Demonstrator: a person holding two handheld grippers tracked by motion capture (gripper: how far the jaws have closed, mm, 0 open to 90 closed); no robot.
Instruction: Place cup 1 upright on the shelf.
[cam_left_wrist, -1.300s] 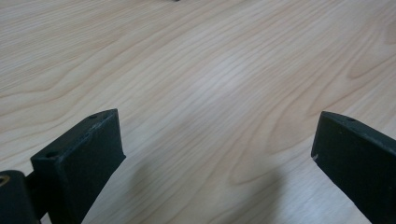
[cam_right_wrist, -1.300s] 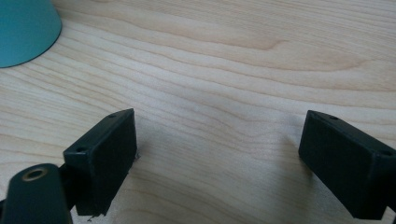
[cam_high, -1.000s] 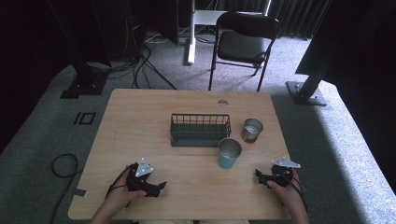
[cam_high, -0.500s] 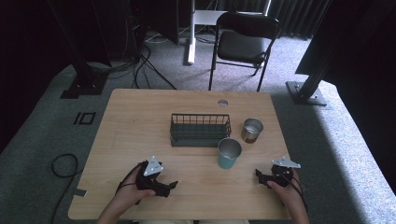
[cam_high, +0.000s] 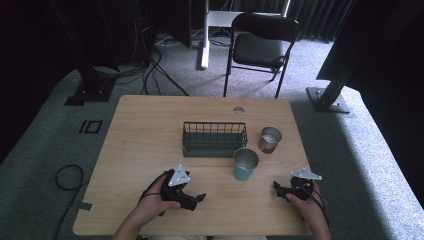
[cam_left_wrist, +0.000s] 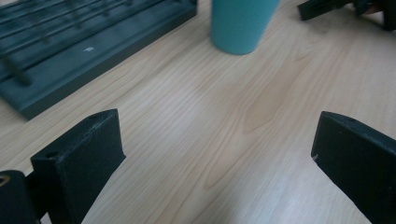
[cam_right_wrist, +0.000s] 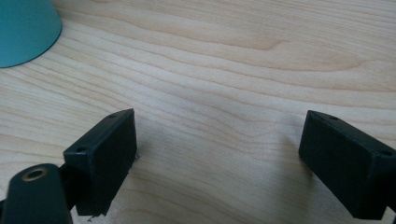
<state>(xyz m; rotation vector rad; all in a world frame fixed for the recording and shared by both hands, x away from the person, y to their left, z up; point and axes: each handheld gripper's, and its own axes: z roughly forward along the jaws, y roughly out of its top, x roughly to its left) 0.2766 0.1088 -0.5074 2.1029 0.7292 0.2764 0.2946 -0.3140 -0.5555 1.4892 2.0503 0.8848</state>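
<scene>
1. Presently both jaws stand wide apart, empty — left gripper (cam_high: 199, 196), right gripper (cam_high: 278, 188).
2. Teal cup (cam_high: 245, 163) stands upright just before the wire basket (cam_high: 214, 139), ahead of both grippers.
3. Left gripper points at it — likelier to reach.

Place: lab or studio
Signs: black curtains (cam_high: 60, 30), rig stands (cam_high: 330, 95), floor cables (cam_high: 155, 65), folding chair (cam_high: 260, 45), grey carpet (cam_high: 45, 135), lone table (cam_high: 145, 125)

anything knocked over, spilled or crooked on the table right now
Nothing stands out. The teal cup and the metal cup both stand upright beside the wire rack, which sits square on the table; no spill shows.
</scene>
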